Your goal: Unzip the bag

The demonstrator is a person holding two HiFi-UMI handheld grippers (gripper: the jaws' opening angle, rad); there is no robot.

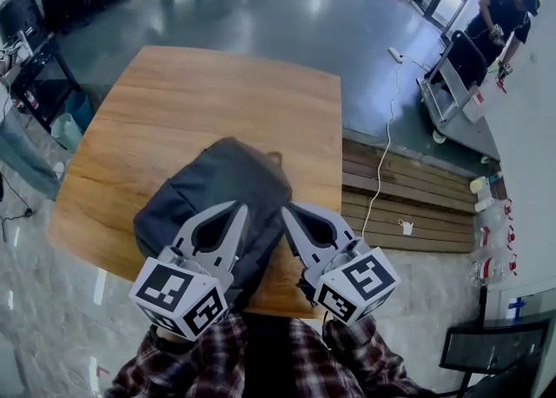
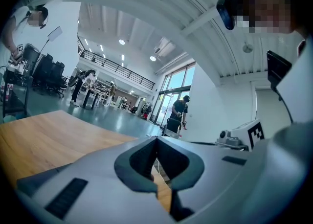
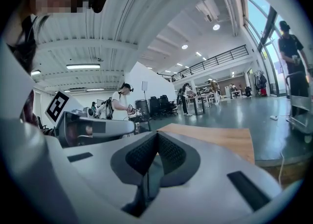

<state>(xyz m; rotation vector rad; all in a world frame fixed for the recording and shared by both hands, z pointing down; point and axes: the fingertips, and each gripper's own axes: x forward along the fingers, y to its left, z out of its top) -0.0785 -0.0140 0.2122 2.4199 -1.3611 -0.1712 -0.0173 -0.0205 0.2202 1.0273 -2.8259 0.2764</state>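
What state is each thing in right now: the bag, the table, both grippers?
bag: lying on the table, looks closed, not gripped.
left gripper: jaws together, empty, over the bag.
right gripper: jaws together, empty, by the bag's edge.
table: carries the bag near its front edge.

The dark bag (image 1: 217, 183) lies on the wooden table (image 1: 217, 96). Your left gripper (image 1: 236, 209) hangs over the bag's near end, your right gripper (image 1: 287, 211) just beside the bag's right edge, both with tips together.
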